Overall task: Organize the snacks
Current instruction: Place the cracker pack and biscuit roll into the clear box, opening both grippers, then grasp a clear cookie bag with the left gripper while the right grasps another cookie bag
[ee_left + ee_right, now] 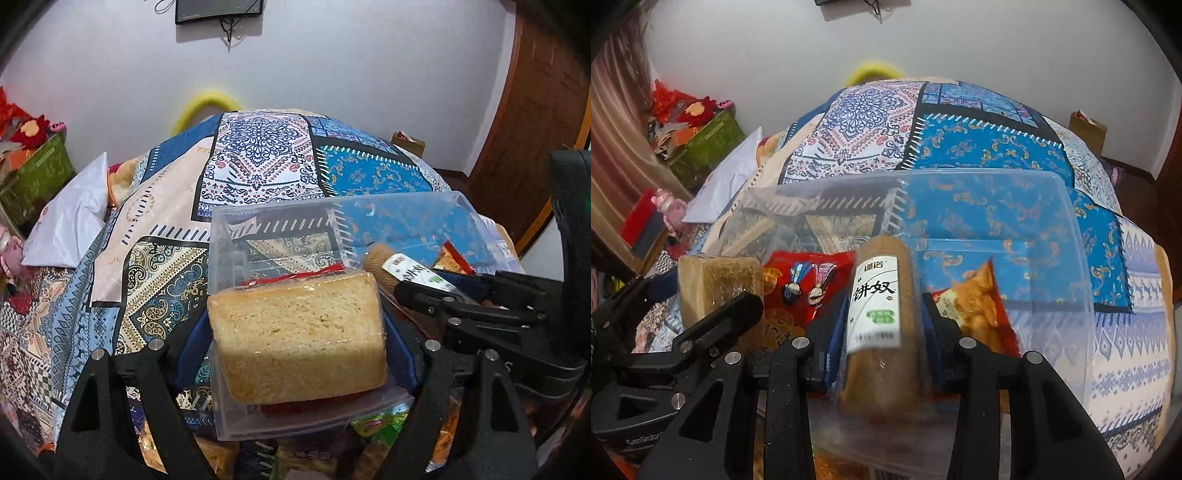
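A clear plastic storage bin (413, 206) sits on a patchwork quilt; it also shows in the right wrist view (1071, 236). My left gripper (295, 332) is shut on a wrapped tan bread block (295, 332), held over the bin's near left part. The block also shows at the left of the right wrist view (716, 288). My right gripper (879, 321) is shut on a brown biscuit roll with a white label (875, 302), held over the bin. The roll appears in the left wrist view (413, 269). A red snack bag (798, 284) and an orange snack bag (975, 306) lie inside the bin.
The quilt (258, 158) covers a bed. A white pillow (70, 221) and green box (37, 173) lie at the left. More snack packets (380, 424) lie under the bin's near edge. A wooden door (535, 110) stands at the right.
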`<state>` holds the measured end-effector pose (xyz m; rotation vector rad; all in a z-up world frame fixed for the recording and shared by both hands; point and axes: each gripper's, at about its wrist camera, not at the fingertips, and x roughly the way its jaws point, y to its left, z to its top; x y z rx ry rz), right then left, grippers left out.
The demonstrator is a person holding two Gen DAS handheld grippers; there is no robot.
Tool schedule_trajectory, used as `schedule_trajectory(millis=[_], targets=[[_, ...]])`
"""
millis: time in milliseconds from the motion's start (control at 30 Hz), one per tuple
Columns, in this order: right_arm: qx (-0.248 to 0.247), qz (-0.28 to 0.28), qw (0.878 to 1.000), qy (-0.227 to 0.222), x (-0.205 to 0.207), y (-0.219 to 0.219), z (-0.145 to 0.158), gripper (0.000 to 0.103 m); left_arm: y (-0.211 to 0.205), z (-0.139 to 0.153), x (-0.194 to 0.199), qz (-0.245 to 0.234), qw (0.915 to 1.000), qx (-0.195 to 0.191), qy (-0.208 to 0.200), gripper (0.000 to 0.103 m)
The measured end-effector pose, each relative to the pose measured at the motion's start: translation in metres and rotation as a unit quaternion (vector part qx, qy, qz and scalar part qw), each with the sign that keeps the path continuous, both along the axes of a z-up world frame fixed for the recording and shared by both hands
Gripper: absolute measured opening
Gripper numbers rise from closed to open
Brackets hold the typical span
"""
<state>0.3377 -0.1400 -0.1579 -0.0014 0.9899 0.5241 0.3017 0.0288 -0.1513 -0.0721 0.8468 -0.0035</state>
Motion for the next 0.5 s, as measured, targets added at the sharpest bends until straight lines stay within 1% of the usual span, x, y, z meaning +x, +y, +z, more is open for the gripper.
schedule_trajectory(millis=[100,233,300,500], targets=[[-0.004,0.003,1.000,-0.008,-0.004,-0.003,0.005,0.039,0.002,-0.001,0.001,0.005,1.0000,0.002,0.005,0.083],[-0.007,-0.002,1.000,-0.024,-0.013,-0.009,0.014,0.047,0.003,0.004,-0.003,0.001,0.9998,-0.018,0.011,0.083],[-0.008,-0.003,1.000,-0.030,-0.017,-0.013,0.019,0.050,0.001,0.010,-0.007,0.000,0.9999,-0.012,0.005,0.083],[-0.019,-0.003,0.998,-0.059,-0.038,-0.021,0.037,0.051,0.001,0.030,-0.027,0.000,0.9999,-0.008,-0.012,0.083]])
